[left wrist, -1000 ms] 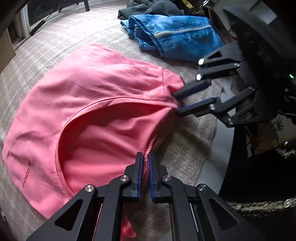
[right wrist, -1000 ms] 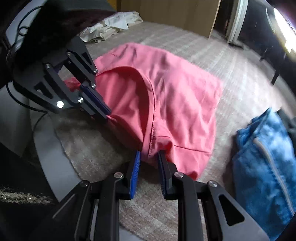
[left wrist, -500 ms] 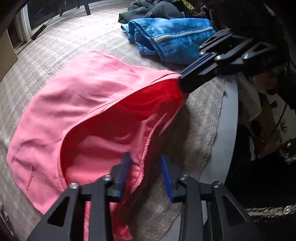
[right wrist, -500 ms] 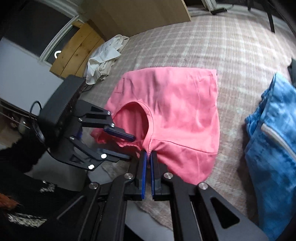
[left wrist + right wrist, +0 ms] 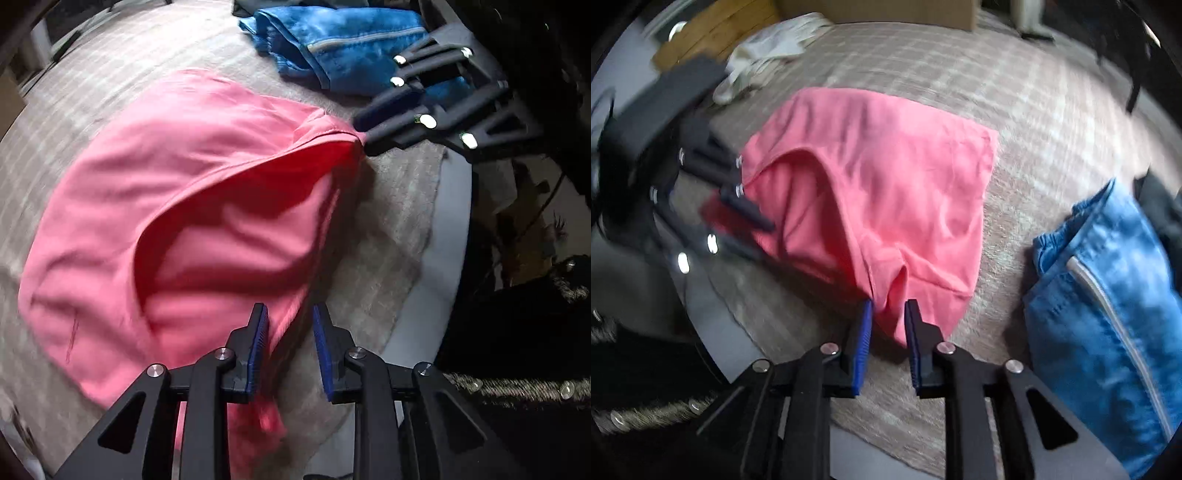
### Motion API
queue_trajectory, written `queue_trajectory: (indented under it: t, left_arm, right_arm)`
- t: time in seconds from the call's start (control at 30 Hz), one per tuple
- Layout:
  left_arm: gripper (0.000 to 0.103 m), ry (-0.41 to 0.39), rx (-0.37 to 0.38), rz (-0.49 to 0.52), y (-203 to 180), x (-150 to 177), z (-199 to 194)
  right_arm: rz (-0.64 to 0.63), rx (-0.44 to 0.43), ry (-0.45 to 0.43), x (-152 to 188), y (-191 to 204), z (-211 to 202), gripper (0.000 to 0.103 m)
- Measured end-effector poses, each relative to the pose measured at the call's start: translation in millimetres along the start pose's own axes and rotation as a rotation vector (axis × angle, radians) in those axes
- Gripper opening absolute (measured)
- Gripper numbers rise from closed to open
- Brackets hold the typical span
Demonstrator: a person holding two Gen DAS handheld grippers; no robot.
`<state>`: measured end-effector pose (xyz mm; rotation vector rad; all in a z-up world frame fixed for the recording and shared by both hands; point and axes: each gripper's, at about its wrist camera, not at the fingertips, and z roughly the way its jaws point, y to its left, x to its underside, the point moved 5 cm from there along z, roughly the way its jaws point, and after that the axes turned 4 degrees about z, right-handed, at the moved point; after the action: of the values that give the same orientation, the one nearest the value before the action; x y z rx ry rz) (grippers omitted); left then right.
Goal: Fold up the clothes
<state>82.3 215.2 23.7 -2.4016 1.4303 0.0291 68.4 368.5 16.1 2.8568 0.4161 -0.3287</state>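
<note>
Left wrist view: both claws, left claw (image 5: 290, 347) and right claw (image 5: 888, 347), parted around pink garment (image 5: 177, 177) hem.

The pink garment (image 5: 886, 177) lies spread on the grey checked cover, its far part flat. Its near edge is lifted and opens like a pocket, showing the darker inside. A small dark logo sits near one corner.

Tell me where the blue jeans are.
The blue jeans lie folded on the rug, right of the pink shirt in the right wrist view, a dark garment behind them.
</note>
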Motion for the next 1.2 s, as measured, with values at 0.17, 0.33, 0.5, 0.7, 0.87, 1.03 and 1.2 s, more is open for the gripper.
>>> queue_trajectory:
  t: [0.17, 0.33, 0.5, 0.7, 0.87, 1.03, 1.2]
  left_arm:
    - [0.034, -0.074, -0.095, -0.091, 17, 37, -24]
    - [0.034, -0.113, -0.141, -0.17, 34, 68, -33]
    - [0.033, -0.06, -0.114, -0.14, 35, 80, -15]
    - [0.037, -0.201, -0.176, -0.179, 47, 58, -52]
    - [0.037, -0.31, -0.223, -0.342, 104, 30, -51]
    - [0.036, -0.301, -0.28, -0.4, 139, 25, -32]
    - [0.049, -0.336, -0.364, -0.529, 137, 54, -50]
  right_arm:
    - [0.025, -0.068, -0.149, 2, 1, -33, 0.019]
    - [0.093, -0.03, -0.114, -5, -9, 7, 0.019]
    - [-0.035, 0.007, 0.012, 4, 12, 28, 0.019]
    - [0.04, 0.035, -0.213, -43, -10, -22, 0.019]
    - [0.136, 0.081, -0.283, -97, -30, 12, 0.019]
    - [0.151, 0.034, -0.208, -119, -25, 66, 0.022]
    - [0.219, 0.085, -0.26, -96, -57, 19, 0.042]
